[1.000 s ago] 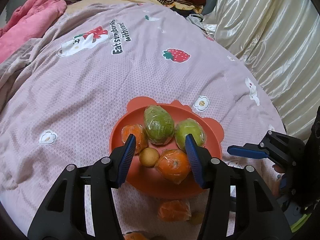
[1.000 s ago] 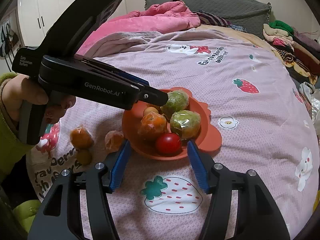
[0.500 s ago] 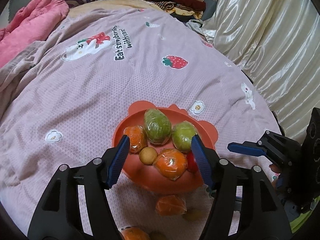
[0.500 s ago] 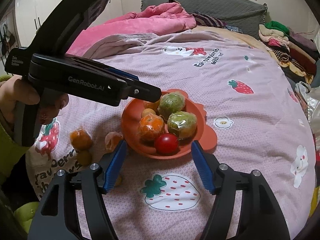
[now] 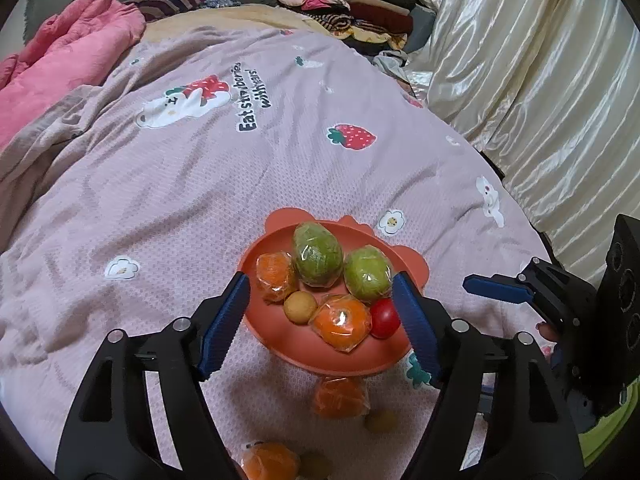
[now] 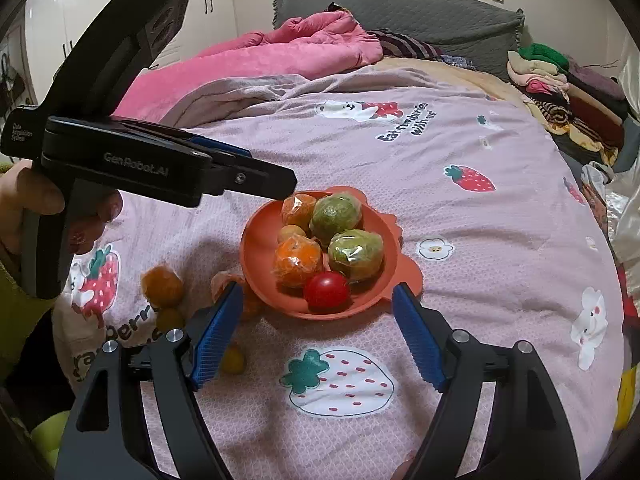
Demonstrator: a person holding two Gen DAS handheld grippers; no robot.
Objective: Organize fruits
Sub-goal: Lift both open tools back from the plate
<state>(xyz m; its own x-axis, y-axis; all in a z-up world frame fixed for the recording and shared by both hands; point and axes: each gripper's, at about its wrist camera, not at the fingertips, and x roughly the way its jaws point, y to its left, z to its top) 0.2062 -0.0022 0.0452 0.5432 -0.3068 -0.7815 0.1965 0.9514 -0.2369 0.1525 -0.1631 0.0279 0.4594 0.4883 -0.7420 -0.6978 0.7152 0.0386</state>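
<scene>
Pink bedspread (image 5: 200,168) covers the bed. Orange plate (image 6: 260,248) rests on it, holding two green fruits (image 5: 318,254), two wrapped oranges (image 5: 340,322), one tomato (image 6: 326,290) and one small yellow fruit (image 5: 299,307). Further oranges (image 6: 162,286) lie on the spread just beside the plate. Left gripper (image 5: 322,312) and right gripper (image 6: 318,328): jaws opening, nothing between them, pads clear of all fruit.

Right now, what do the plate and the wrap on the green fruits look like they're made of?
Plate: likely silicone or soft plastic; matte orange surface, moulded ear-shaped tabs on the rim. Wrap on the green fruits: thin clear plastic film, glossy, with wrinkles and bright glints. Neither can be confirmed by look alone.
</scene>
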